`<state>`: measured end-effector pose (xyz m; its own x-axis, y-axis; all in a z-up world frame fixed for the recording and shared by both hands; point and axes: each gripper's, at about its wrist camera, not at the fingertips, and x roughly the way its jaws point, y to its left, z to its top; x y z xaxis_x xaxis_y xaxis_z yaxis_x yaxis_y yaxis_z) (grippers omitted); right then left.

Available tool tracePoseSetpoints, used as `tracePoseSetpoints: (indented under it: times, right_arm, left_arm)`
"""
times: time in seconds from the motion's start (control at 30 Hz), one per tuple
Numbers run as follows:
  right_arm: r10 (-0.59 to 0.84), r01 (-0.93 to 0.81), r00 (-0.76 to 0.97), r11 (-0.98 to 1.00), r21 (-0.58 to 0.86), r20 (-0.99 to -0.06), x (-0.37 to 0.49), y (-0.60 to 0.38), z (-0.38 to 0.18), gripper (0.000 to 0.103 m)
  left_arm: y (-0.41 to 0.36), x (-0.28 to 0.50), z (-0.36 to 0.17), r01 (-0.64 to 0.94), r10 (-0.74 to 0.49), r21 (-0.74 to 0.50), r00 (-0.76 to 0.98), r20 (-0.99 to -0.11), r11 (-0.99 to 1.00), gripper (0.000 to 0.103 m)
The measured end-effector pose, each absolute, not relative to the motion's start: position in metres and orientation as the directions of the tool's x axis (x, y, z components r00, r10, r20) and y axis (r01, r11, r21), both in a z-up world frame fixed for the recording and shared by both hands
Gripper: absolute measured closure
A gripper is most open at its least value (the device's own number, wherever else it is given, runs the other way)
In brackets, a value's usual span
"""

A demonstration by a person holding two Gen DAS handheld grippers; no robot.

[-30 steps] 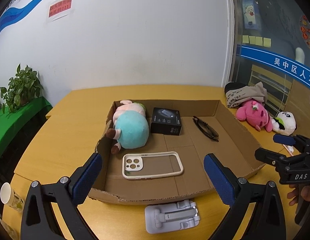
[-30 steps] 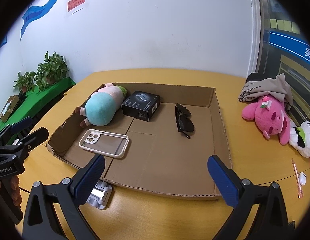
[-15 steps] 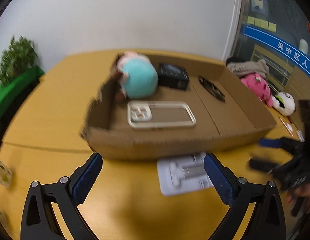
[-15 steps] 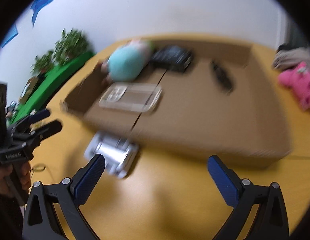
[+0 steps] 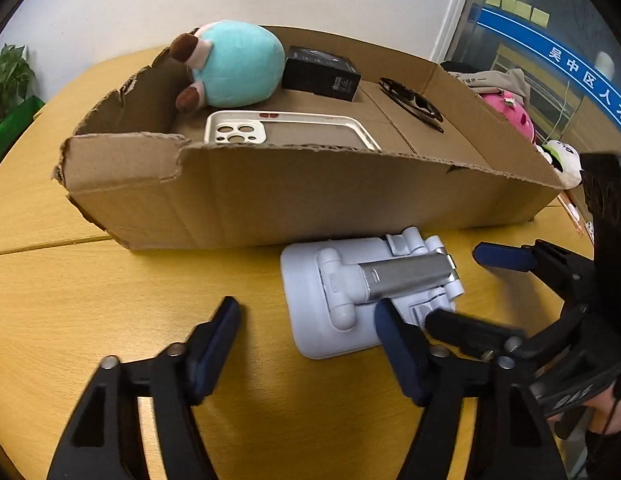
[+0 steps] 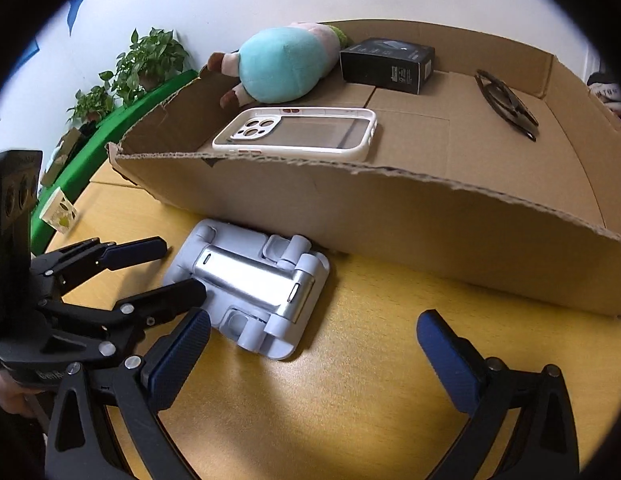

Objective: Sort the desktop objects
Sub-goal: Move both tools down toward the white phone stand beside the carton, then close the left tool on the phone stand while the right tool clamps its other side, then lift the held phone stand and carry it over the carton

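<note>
A pale grey folding phone stand lies flat on the yellow table, just in front of the cardboard tray. My left gripper hovers low at the stand's edge, its jaws closing. One fingertip overlaps a corner of the stand, and no pad presses on it. My right gripper stands wide open at the stand's other side, with nothing between its fingers. Inside the tray lie a teal plush, a black box, sunglasses and a white phone case.
A pink plush, a panda plush and a bundle of cloth sit right of the tray. A paper cup stands near the table's left edge, with potted plants on a green ledge behind.
Both grippers have come down toward the table and tipped downward, closing in on the phone stand from opposite sides. The left jaws stand narrower than before.
</note>
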<state>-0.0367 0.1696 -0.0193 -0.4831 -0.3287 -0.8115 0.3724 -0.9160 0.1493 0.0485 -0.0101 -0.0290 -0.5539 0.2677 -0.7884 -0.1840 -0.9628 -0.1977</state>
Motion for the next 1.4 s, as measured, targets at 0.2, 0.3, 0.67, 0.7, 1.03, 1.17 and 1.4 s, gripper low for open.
tracePoseSetpoints:
  times: [0.2,0.3,0.67,0.7,1.03,1.17,1.4]
  right_arm:
    - [-0.247,0.422,-0.513,-0.907,0.009,-0.822,-0.028,0.153,-0.027,0.001]
    - [-0.292,0.427,-0.508,-0.902,0.057,-0.811,-0.028,0.158,-0.022,0.015]
    - [-0.417,0.437,-0.492,-0.878,0.197,-0.764,-0.024,0.162,-0.017,0.056]
    - [-0.416,0.436,-0.496,-0.878,0.196,-0.762,-0.023,0.162,-0.017,0.057]
    - [-0.432,0.444,-0.533,-0.875,0.194,-0.727,0.014,0.172,-0.002,0.058]
    - [-0.434,0.443,-0.588,-0.879,0.177,-0.682,0.03,0.182,0.023,0.057]
    - [-0.429,0.421,-0.679,-0.893,0.163,-0.596,0.032,0.201,0.067,0.057]
  left_arm:
    - [-0.013,0.049,-0.03,-0.199,0.335,-0.27,-0.538,-0.774,-0.942,0.062]
    - [-0.017,0.05,-0.03,-0.184,0.347,-0.294,-0.535,-0.77,-0.938,0.067]
    - [-0.016,0.055,-0.029,-0.17,0.325,-0.278,-0.539,-0.777,-0.945,0.068]
    - [-0.015,0.057,-0.029,-0.17,0.324,-0.276,-0.541,-0.776,-0.946,0.068]
    - [-0.004,0.087,-0.003,-0.205,0.331,-0.26,-0.576,-0.748,-0.944,0.068]
    - [0.007,0.099,0.026,-0.234,0.329,-0.232,-0.623,-0.71,-0.944,0.068]
    - [0.025,0.09,0.073,-0.275,0.337,-0.2,-0.683,-0.648,-0.94,0.068]
